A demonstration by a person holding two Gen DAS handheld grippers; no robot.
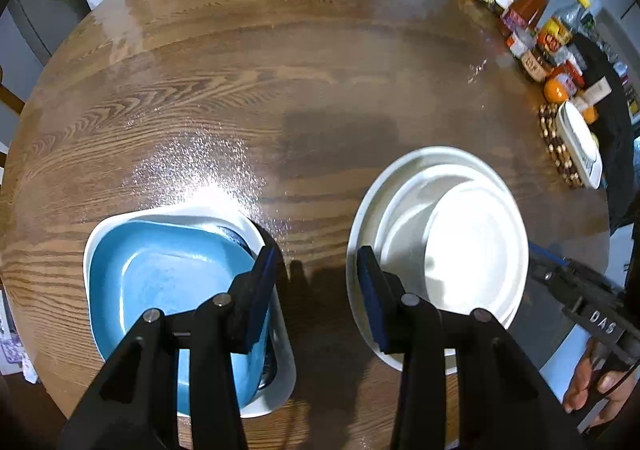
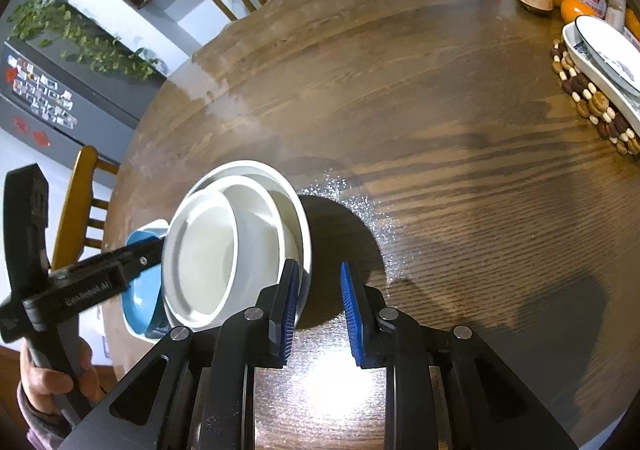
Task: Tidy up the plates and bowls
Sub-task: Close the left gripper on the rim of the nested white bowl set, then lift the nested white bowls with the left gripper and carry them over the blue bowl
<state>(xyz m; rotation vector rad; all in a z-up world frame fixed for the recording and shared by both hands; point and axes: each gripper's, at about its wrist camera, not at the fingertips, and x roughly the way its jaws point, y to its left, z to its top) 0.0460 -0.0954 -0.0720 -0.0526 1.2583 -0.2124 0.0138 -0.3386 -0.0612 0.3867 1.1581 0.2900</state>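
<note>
Lower left of frame: blue square plate (image 1: 160, 282) nested in white square dish (image 1: 280, 382); lower right: stacked white round bowls (image 1: 440, 246); left gripper (image 1: 318, 298) and right gripper (image 2: 318, 314) both part-open, empty over bare table (image 1: 280, 70); best kept clear of rims

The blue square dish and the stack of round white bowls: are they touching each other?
Apart. The left wrist view shows bare table between the blue square dish and the round white bowls.
</note>
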